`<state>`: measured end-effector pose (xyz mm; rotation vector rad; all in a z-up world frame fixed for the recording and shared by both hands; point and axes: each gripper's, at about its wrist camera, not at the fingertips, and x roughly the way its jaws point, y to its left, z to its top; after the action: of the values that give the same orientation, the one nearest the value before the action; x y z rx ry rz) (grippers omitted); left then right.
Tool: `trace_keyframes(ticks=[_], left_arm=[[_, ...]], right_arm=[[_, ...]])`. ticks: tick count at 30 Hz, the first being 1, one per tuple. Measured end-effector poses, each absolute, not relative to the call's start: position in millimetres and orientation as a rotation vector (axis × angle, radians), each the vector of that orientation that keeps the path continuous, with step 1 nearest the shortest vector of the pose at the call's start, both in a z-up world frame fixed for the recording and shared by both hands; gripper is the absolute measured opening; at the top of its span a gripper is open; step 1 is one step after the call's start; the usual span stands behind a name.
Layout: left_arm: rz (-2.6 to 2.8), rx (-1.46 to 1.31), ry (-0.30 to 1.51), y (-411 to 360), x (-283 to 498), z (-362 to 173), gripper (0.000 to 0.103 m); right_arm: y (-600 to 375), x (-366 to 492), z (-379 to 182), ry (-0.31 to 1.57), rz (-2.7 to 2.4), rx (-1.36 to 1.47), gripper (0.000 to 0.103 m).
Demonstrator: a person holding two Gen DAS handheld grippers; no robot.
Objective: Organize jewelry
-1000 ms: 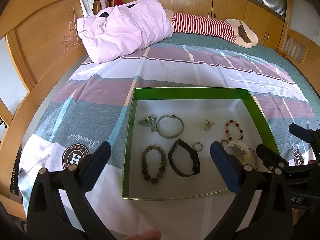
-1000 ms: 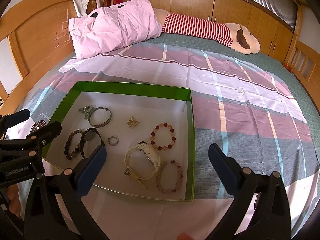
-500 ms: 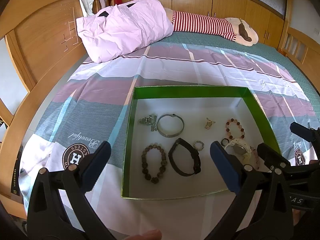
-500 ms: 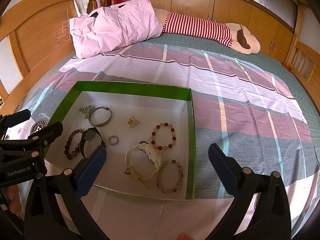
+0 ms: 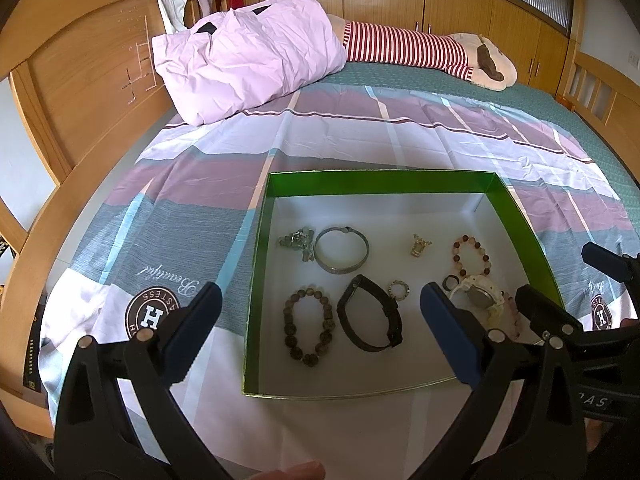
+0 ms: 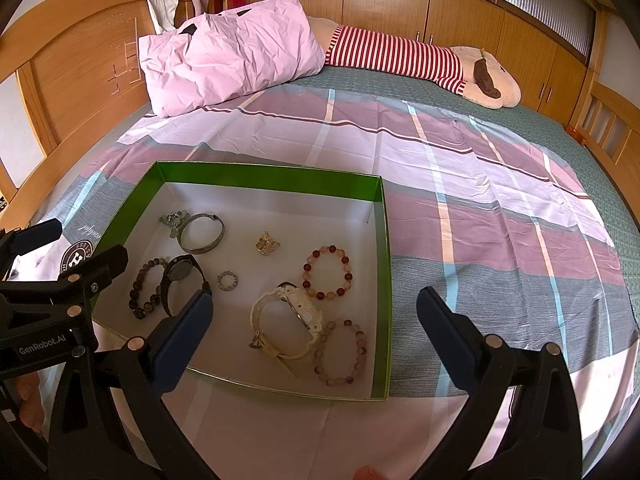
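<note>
A green box (image 5: 380, 179) (image 6: 383, 264) with a white floor lies on the bed and holds jewelry: a silver bangle (image 5: 341, 249) (image 6: 201, 233), a dark bead bracelet (image 5: 308, 330), a black watch (image 5: 370, 318) (image 6: 180, 282), a small ring (image 5: 399, 291) (image 6: 227, 281), a gold charm (image 5: 419, 245) (image 6: 267, 243), a red bead bracelet (image 5: 471, 254) (image 6: 328, 272), a white watch (image 6: 286, 326) and a pink bead bracelet (image 6: 340, 352). My left gripper (image 5: 318, 338) is open above the box's near edge. My right gripper (image 6: 312, 344) is open and empty near the white watch.
A pink pillow (image 5: 248, 56) and a striped plush toy (image 5: 424, 50) lie at the bed's far end. A wooden headboard (image 5: 72, 80) stands on the left. The plaid sheet (image 6: 500, 200) spreads right of the box.
Both grippers have drifted very slightly; the box and jewelry lie as before. Both grippers stay open.
</note>
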<state>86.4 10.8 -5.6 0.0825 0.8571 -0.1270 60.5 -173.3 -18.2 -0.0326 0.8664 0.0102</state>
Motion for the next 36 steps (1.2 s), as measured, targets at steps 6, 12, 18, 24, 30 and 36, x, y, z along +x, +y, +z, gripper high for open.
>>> trace_keyframes(ticks=[6,12,18,24,30,36], left_arm=[[-0.128,0.085,0.862,9.8,86.2,-6.8,0.101],[-0.127,0.085,0.861,9.7,86.2,-6.7,0.101],[-0.128,0.087,0.862,9.7,86.0,-7.3,0.101],[-0.128,0.087,0.864,9.4,86.3,-7.3,0.101],[-0.132,0.092,0.868,11.9,86.8,-8.4,0.101],[-0.124,0.104,0.856,11.4,87.3,-8.2,0.101]], right_arm=[[-173.2,60.4,-18.2,0.866,0.01,-0.033,0.102],[-173.0,60.3,-18.5,0.867,0.01,-0.033,0.102],[-173.0,60.3,-18.5,0.866,0.01,-0.034,0.102],[-172.8,60.2,-18.8,0.866,0.009,-0.034,0.102],[-172.6,60.3,-18.7,0.866,0.009,-0.034,0.102],[-172.5,60.3,-18.7,0.866,0.008,-0.035,0.102]])
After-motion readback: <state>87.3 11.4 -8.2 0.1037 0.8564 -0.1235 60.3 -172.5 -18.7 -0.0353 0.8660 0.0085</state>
